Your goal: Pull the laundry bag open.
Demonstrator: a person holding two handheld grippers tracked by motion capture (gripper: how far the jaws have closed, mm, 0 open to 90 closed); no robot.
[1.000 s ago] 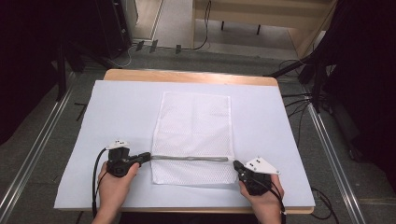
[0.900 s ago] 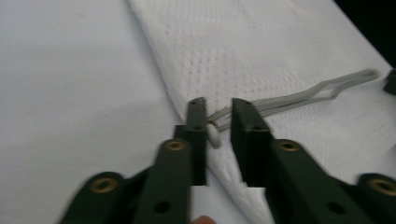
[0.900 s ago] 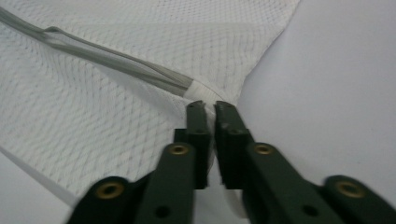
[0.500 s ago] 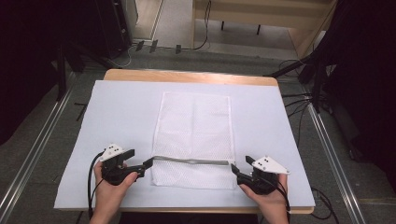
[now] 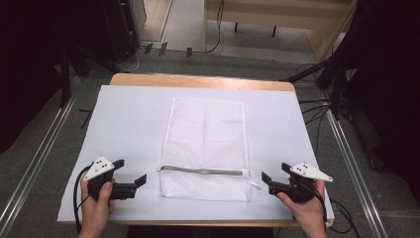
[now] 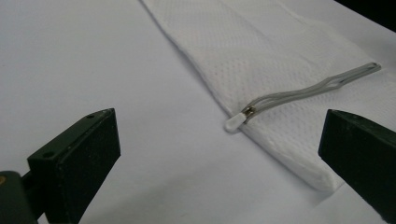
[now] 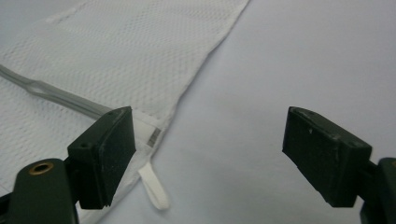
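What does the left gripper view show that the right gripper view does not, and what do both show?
Left gripper view alone: the white zipper pull at the mesh bag's edge, by the grey zipper's end. Right gripper view alone: a white fabric loop at the bag's edge, lying on the sheet. Both: the mesh bag, its grey zipper, the white sheet, and open jaws holding nothing.

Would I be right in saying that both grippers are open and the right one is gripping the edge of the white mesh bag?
Not quite. Both grippers are open, but the right gripper grips nothing: in the high view it sits clear of the white mesh bag, as does the left gripper.
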